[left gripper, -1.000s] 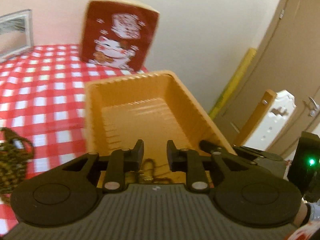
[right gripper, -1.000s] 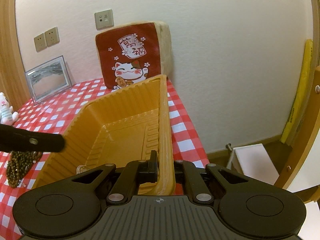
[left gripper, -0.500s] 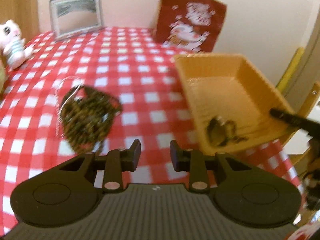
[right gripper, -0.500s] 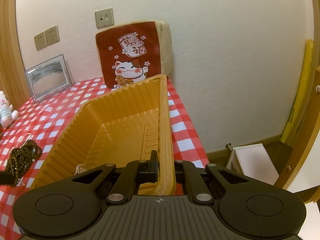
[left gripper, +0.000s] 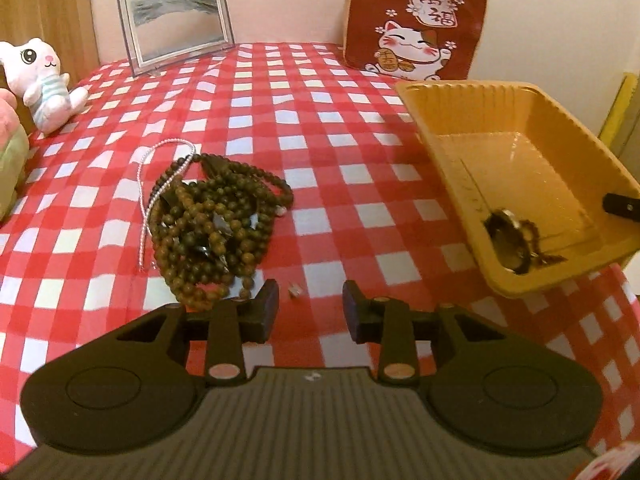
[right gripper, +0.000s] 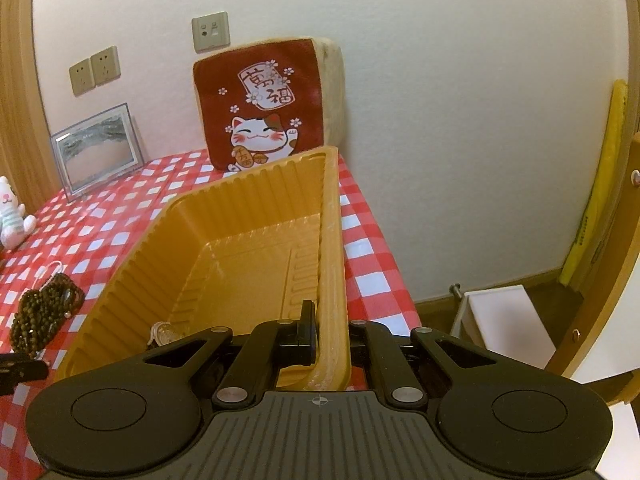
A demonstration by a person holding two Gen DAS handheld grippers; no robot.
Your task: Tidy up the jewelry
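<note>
Left wrist view: the left gripper (left gripper: 310,306) was over the red-and-white checked tablecloth (left gripper: 328,128), its jaws parted by a moderate gap and having just been opening, with nothing between them. A heap of dark bead necklaces (left gripper: 212,216) lay on the cloth just ahead and to the left of the left fingertip, with a thin pale bead strand (left gripper: 154,188) looped along its left side. A tiny metal piece (left gripper: 295,290) lay on the cloth between the fingertips and slightly beyond them. The orange tray (left gripper: 452,152) sat at the right, well apart from the heap; a small dark tangle of jewelry (left gripper: 514,240) lay in its near corner. At the back were a lucky-cat cushion (left gripper: 416,20), a framed picture (left gripper: 176,20) and a plush cat (left gripper: 38,76).

Right wrist view: the right gripper (right gripper: 330,334) was clamped on the orange tray's (right gripper: 256,192) right wall, one finger inside and one outside. A pale jewelry piece (right gripper: 162,332) showed in the near-left corner of the tray. The bead heap (right gripper: 40,316) lay on the cloth left of the tray, apart from it.
</note>
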